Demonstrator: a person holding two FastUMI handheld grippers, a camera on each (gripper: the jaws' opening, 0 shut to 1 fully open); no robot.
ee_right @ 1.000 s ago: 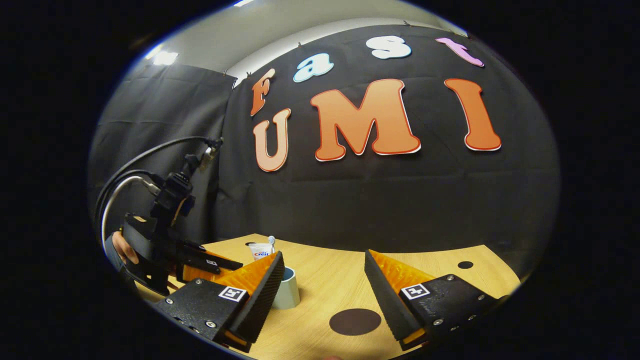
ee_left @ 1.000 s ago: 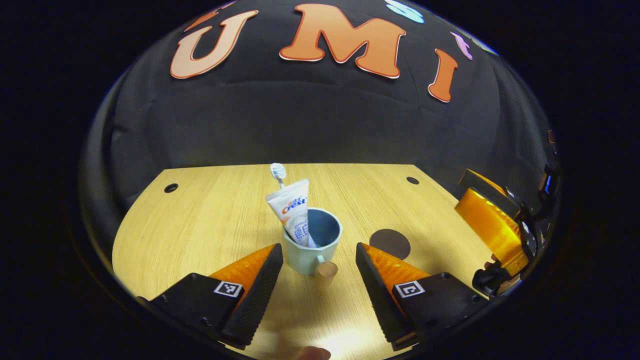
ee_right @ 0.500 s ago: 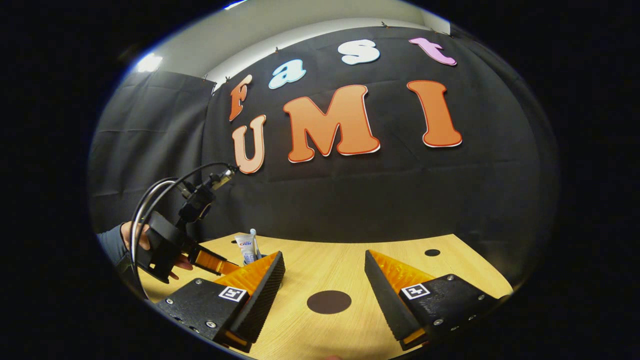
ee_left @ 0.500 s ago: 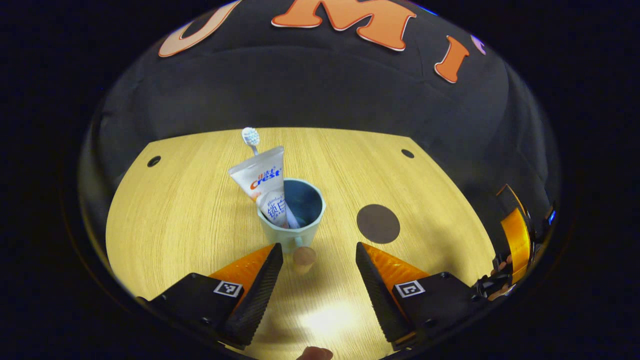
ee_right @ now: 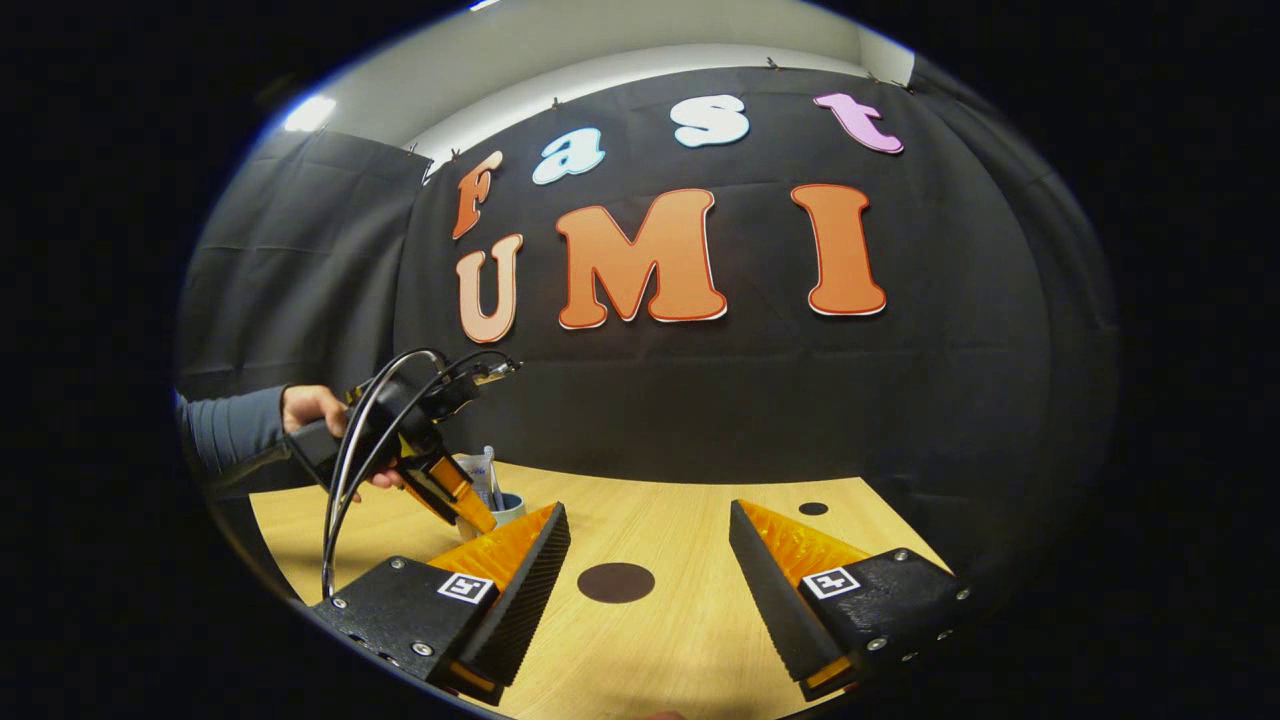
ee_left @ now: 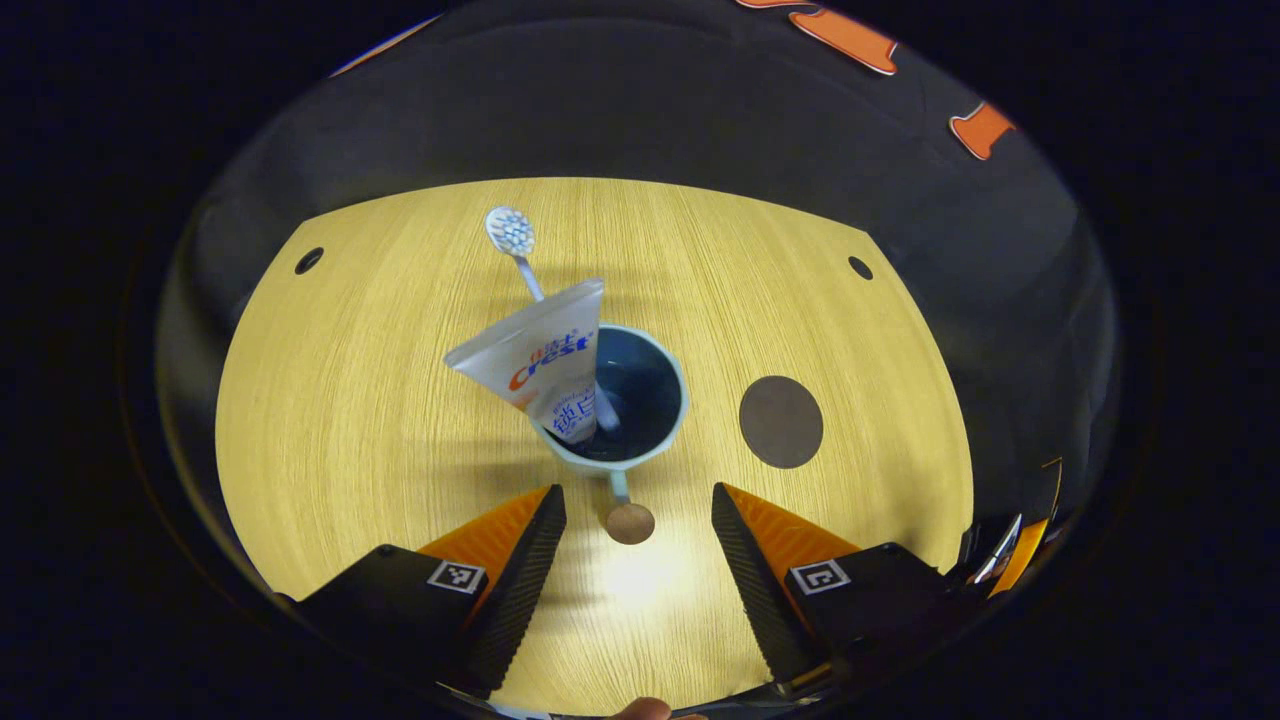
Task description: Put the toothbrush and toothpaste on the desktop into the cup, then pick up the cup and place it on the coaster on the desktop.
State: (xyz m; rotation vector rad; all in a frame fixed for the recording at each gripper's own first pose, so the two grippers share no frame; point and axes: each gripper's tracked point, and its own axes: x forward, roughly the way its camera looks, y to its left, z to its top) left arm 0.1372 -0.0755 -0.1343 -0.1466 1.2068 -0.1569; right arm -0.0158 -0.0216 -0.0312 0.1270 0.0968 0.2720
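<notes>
A pale blue-green cup (ee_left: pixel 668 440) stands on the wooden desktop (ee_left: pixel 380 420) with a white toothpaste tube (ee_left: pixel 540 360) and a toothbrush (ee_left: pixel 512 232) leaning out of it to the left. Its handle ends in a round wooden knob (ee_left: pixel 630 523). My left gripper (ee_left: pixel 638 530) hangs open above, looking down, its fingers either side of the knob without touching it. A dark round coaster (ee_left: pixel 781 421) lies just right of the cup. In the right gripper view my right gripper (ee_right: pixel 648 570) is open and empty, with the coaster (ee_right: pixel 616 582) ahead of it and the cup (ee_right: pixel 504 506) at the left, under the left gripper (ee_right: pixel 455 495).
The desktop has small dark holes near its far corners (ee_left: pixel 309 261) (ee_left: pixel 859 267). A hand and grey sleeve (ee_right: pixel 240 430) hold the left gripper, with cables looping off it. The black cloth wall runs behind the desk's far edge.
My left gripper has risen and tilted down, so it now looks into the cup from above; the knob sits between its fingers. The right gripper view has swung a little, with the coaster shifting left.
</notes>
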